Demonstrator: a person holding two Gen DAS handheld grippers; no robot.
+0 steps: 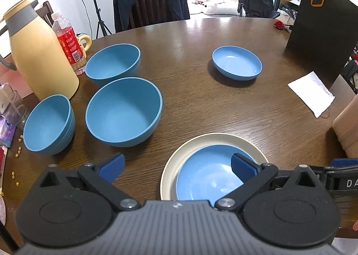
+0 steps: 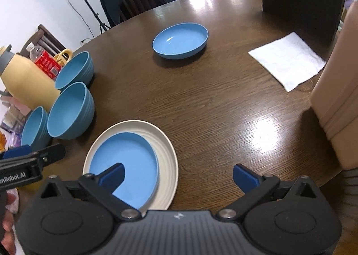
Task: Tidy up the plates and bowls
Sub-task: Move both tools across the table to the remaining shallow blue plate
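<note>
Left wrist view: the left tongs (image 1: 177,166) stand wide and empty above the surface's (image 1: 201,103) near edge; a blue plate (image 1: 205,174) sits in a cream plate (image 1: 176,161) below, touching neither finger; right tongs (image 2: 178,176) also gape empty, the stacked plates under their left finger; three blue bowls (image 1: 123,109) cluster at the left edge.

Near rim of the cream plate (image 1: 170,165) and the blue plate (image 1: 201,179) on it is hidden behind the left hand-held gripper (image 1: 177,166) body. Bottle (image 1: 69,42) label is illegible.
</note>
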